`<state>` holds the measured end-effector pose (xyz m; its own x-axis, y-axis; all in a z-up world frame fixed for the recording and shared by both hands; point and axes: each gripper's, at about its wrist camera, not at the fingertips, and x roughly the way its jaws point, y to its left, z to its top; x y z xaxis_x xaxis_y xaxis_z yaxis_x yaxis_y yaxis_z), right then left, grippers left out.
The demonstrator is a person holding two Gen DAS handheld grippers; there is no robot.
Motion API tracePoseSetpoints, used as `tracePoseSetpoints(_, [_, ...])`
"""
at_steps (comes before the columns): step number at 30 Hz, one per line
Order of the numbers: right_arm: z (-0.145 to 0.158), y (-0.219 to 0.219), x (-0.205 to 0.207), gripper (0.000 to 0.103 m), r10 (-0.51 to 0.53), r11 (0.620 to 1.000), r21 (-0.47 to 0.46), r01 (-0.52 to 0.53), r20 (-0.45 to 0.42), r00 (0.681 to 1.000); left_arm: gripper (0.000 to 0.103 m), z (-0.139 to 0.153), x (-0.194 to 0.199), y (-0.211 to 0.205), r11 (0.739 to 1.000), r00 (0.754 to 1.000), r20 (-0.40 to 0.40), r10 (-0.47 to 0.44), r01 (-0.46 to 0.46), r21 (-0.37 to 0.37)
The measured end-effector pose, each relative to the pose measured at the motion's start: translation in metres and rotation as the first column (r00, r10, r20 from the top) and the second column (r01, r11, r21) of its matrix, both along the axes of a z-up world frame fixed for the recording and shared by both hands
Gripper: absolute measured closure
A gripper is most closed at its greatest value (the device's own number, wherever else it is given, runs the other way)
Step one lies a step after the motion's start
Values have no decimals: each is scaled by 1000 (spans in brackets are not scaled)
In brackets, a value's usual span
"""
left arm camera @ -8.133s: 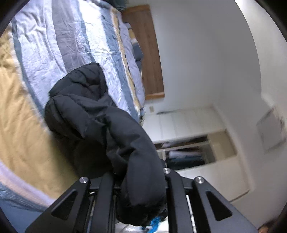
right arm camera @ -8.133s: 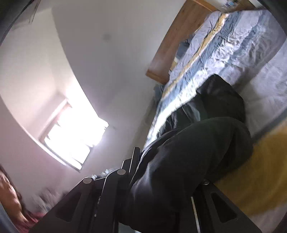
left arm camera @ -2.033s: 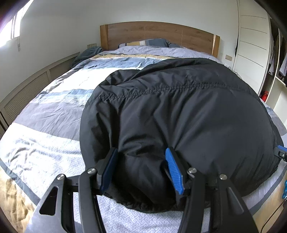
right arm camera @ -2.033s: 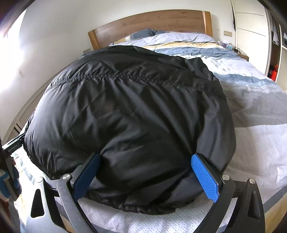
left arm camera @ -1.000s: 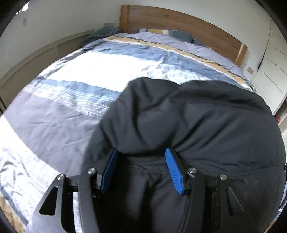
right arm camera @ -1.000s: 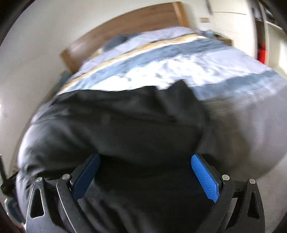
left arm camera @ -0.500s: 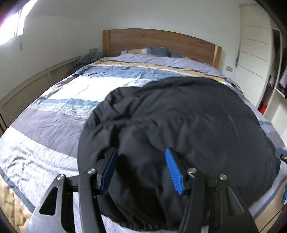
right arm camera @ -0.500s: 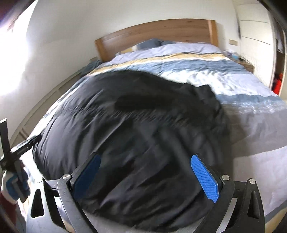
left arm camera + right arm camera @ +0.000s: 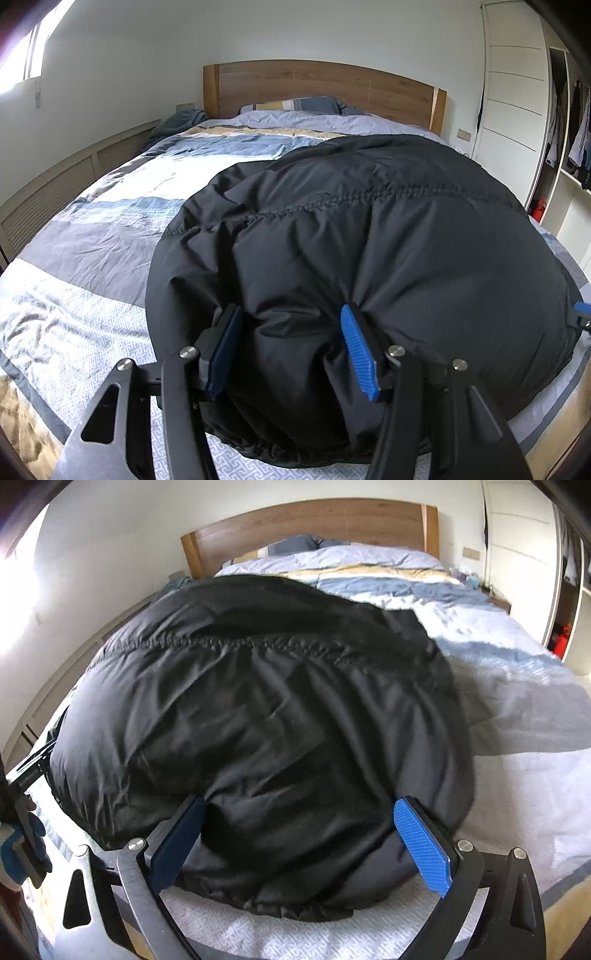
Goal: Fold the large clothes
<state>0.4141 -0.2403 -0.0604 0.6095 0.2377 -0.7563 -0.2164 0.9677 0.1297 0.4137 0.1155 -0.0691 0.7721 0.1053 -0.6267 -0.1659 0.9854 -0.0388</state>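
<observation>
A large black padded jacket (image 9: 369,240) lies spread over the striped duvet (image 9: 92,258), with a stitched seam running across it. My left gripper (image 9: 290,350) is shut on a thick bunch of its near hem, and the fabric puckers at both blue pads. In the right wrist view the same jacket (image 9: 258,701) fills the middle. My right gripper (image 9: 301,843) stands wide but is shut on a bulky fold of the near hem. The jacket's far end and sleeves are hidden under its bulk.
A wooden headboard (image 9: 321,88) and pillows (image 9: 291,105) close the far end of the bed. White wardrobe doors (image 9: 517,110) and open shelves stand to the right. A slatted wall panel (image 9: 48,199) runs along the left. A gloved hand (image 9: 18,842) shows at the left edge.
One second ago the jacket was raised and billowing close to both cameras. It has since come down and spread out over the duvet. Both grips on the hem are unchanged.
</observation>
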Motion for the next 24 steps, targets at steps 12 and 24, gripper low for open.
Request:
tracePoseSetpoints(12, [-10, 0, -4, 3, 6, 1000, 14, -6, -25, 1000, 41, 3, -9, 4, 999, 998, -57, 11, -9, 45])
tracePoseSetpoints(24, [21, -36, -39, 2, -73, 997, 28, 73, -1, 997, 41, 20, -47, 3, 998, 996, -89, 19, -14, 56])
